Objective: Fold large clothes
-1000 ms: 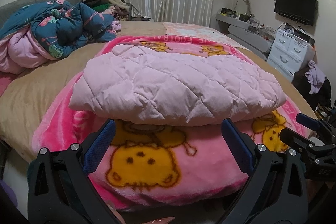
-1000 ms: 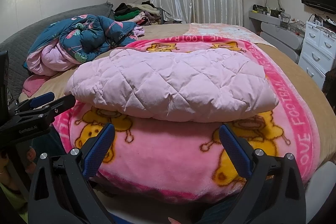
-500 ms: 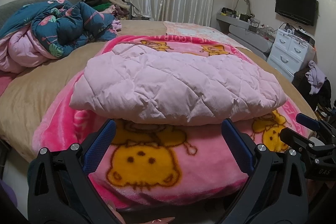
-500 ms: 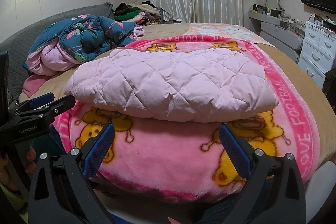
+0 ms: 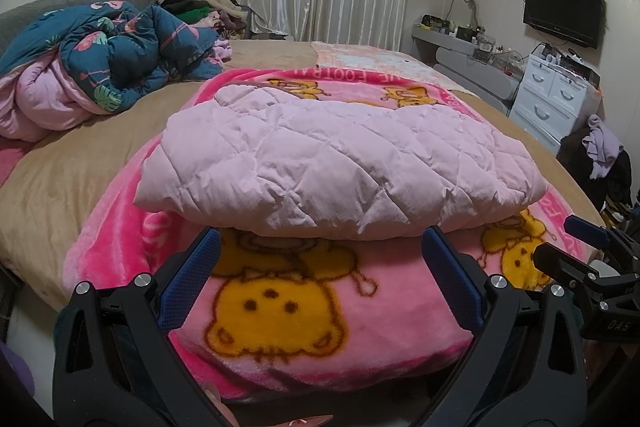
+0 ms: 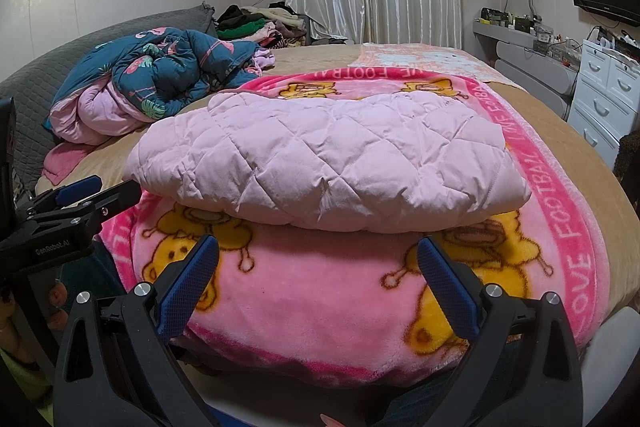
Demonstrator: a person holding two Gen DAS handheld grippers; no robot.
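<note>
A pale pink quilted garment (image 5: 336, 167) lies folded into a thick rectangle on a bright pink cartoon blanket (image 5: 280, 307) on the bed; it also shows in the right wrist view (image 6: 332, 163). My left gripper (image 5: 320, 251) is open and empty, held just in front of the garment's near edge, not touching it. My right gripper (image 6: 318, 255) is open and empty too, at the same near edge. Each gripper shows at the side of the other's view: the right one (image 5: 592, 259) and the left one (image 6: 76, 203).
A crumpled blue floral duvet (image 5: 108, 67) with pink lining lies at the bed's left. A heap of clothes (image 6: 260, 23) sits by the curtains. White drawers (image 5: 556, 99), a grey shelf and a wall TV (image 5: 564, 9) stand to the right. The bed's near edge is right below the grippers.
</note>
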